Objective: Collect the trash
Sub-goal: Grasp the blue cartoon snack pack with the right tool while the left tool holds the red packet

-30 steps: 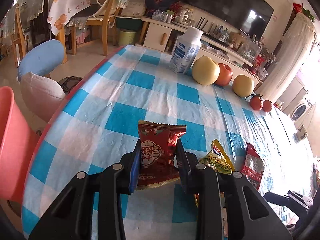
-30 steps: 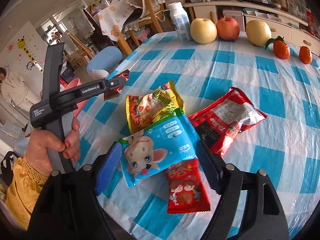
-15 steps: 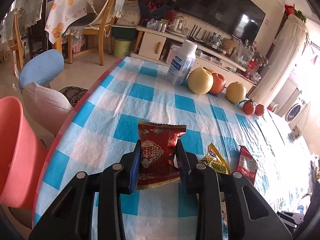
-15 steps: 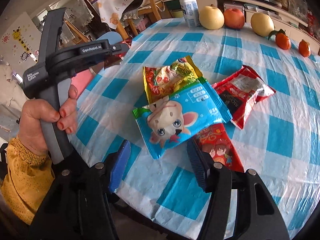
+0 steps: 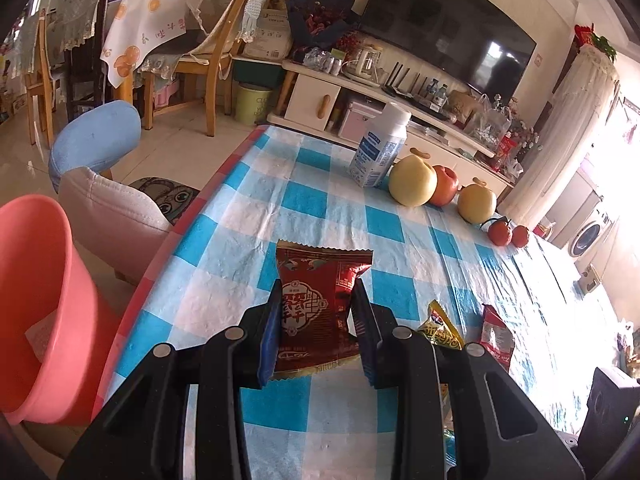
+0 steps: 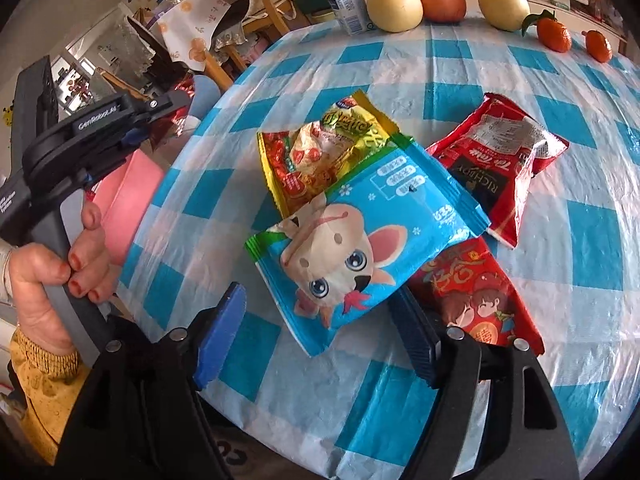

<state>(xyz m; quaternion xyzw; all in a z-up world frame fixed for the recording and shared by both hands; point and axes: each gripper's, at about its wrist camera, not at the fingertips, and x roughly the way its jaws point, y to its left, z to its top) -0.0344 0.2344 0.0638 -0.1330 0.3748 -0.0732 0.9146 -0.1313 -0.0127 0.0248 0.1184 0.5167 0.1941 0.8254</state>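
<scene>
My left gripper [image 5: 316, 300] is shut on a dark red snack wrapper [image 5: 316, 304] and holds it above the table's left edge, near a pink bin [image 5: 36, 300]. In the right wrist view the left gripper [image 6: 168, 92] shows at the left over the pink bin [image 6: 124, 208]. My right gripper [image 6: 320, 320] is open near the table's front edge, its jaws either side of a blue wrapper with a cartoon animal [image 6: 360, 244]. That wrapper lies on a yellow wrapper [image 6: 320, 152] and a red cartoon wrapper [image 6: 476, 292]. A red and black wrapper [image 6: 500, 160] lies to the right.
The round table has a blue and white checked cloth [image 6: 580, 240]. At its far side stand a white bottle [image 5: 380, 148], two pears, an apple [image 5: 444, 186] and two tangerines [image 6: 554, 34]. A blue-backed chair [image 5: 96, 140] stands left of the table.
My left gripper has moved back and left with the red wrapper, so more of the pink bin shows. My right gripper has moved closer around the blue wrapper.
</scene>
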